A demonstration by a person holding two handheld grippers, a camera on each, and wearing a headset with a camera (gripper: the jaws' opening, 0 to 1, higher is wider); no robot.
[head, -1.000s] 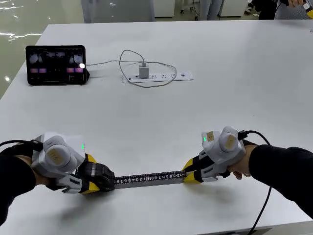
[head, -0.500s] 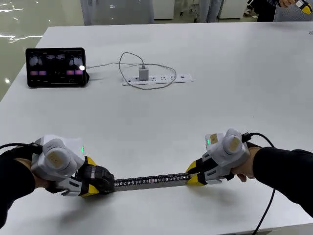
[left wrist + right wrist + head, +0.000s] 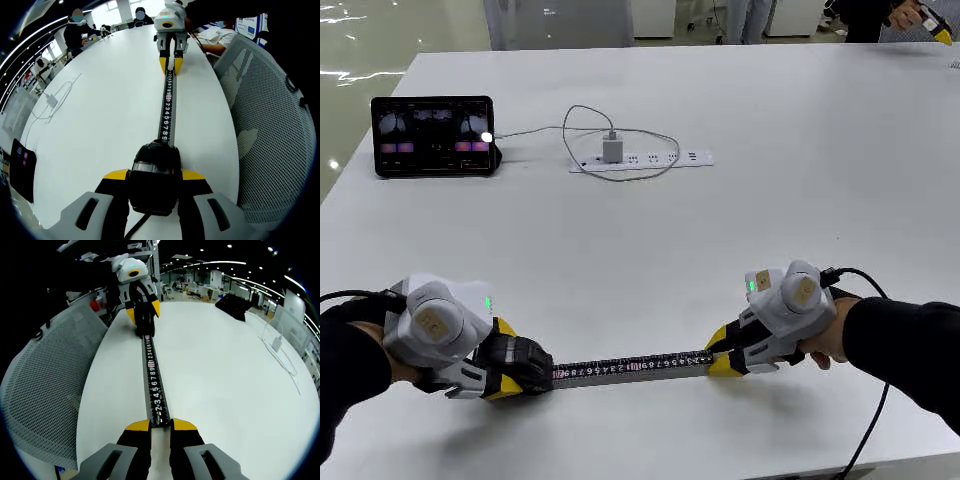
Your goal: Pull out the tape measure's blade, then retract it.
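Tape measure case (image 3: 525, 360) and blade (image 3: 630, 367) look matt black, the table (image 3: 720, 220) smooth white. At ten o'clock, a tablet (image 3: 433, 134) gleams glossy.

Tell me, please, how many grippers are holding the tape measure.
2. The left gripper clamps the case; the right gripper pinches the tip of the blade. Nothing seems hidden.

Black tape measure case (image 3: 155, 175), dark white-numbered blade (image 3: 630, 366), white table (image 3: 740, 220)

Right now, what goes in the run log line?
left gripper: shut on tape measure case | right gripper: shut on blade tip | blade: out along table
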